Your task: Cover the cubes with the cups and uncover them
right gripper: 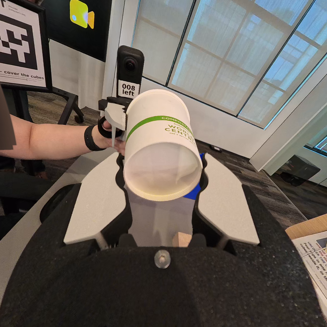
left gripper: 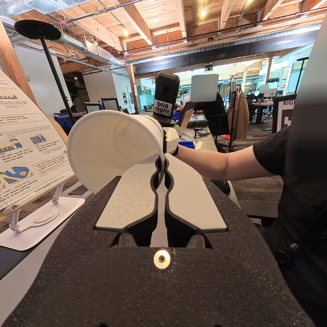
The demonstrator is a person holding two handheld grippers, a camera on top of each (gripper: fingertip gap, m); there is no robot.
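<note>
My left gripper (left gripper: 161, 165) pinches rim of white cup (left gripper: 113, 148), wall between fingers, cup held in air, tilted on side. My right gripper (right gripper: 161, 177) spread wide, cup base between fingers, no clear contact. Wooden cube (right gripper: 182, 239) on table (right gripper: 159, 221) below, near right gripper's body. Blue box (right gripper: 193, 193) just past the cup. Advice: close right fingers gently on cup before left lets go; paper wall crushes easily. Then turn mouth down, centre over cube.

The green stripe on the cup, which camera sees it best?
The right wrist view. There the green stripe runs plainly around the outside of the white paper cup. The left wrist view looks mostly into the cup's open mouth, so only a thin sliver of stripe shows along its far edge.
</note>
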